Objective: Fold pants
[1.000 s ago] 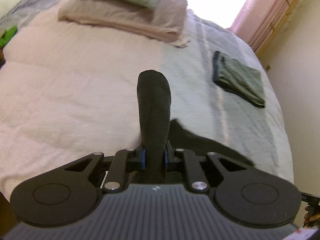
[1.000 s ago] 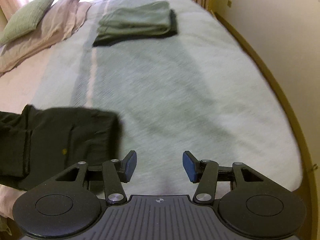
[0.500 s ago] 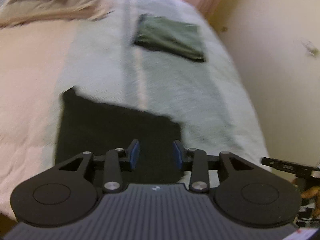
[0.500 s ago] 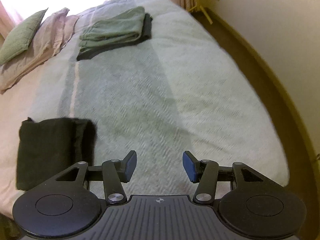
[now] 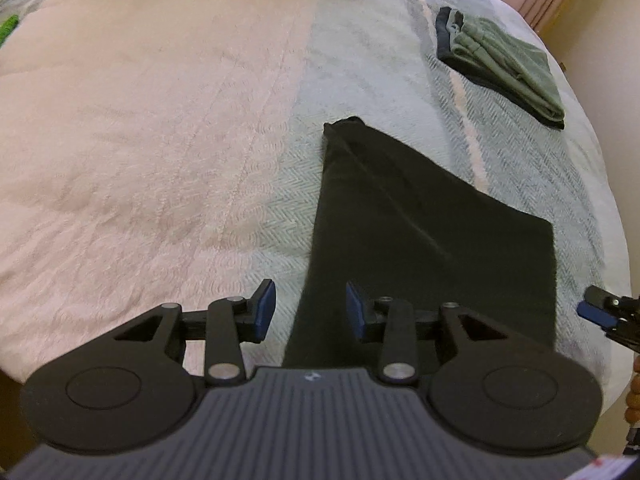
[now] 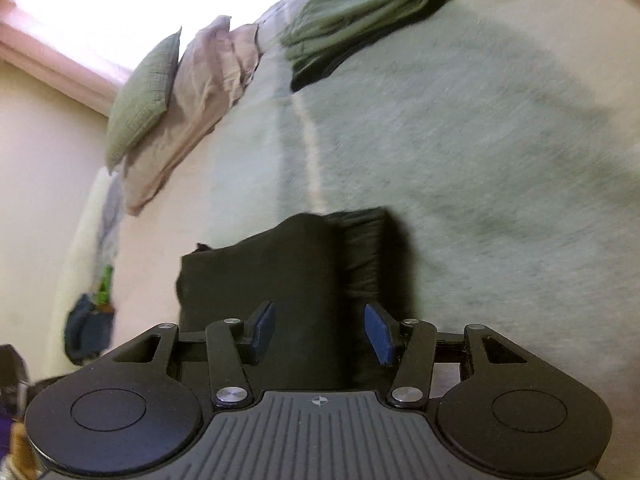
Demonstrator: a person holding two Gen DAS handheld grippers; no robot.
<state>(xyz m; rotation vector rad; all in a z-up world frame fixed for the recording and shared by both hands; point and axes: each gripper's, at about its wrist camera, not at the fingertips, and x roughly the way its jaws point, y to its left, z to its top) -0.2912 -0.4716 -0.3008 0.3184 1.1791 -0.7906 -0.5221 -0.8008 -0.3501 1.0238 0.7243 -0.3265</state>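
Since a second ago the left tool (image 5: 306,312) let go, so the black pants (image 5: 432,240) lie folded on the bed (image 5: 160,120), both tools empty and open, right tool (image 6: 318,334) too; a sloppy regrab could undo that fold.

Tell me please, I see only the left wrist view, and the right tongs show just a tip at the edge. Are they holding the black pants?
Observer: No. The right tongs are open and pinch nothing. The folded black pants lie on the bed just beyond the tips.
Operator: My view cuts the pink pillow at the top. Is something on it?
Observer: Yes, a green cushion lies on top of the pink pillow.
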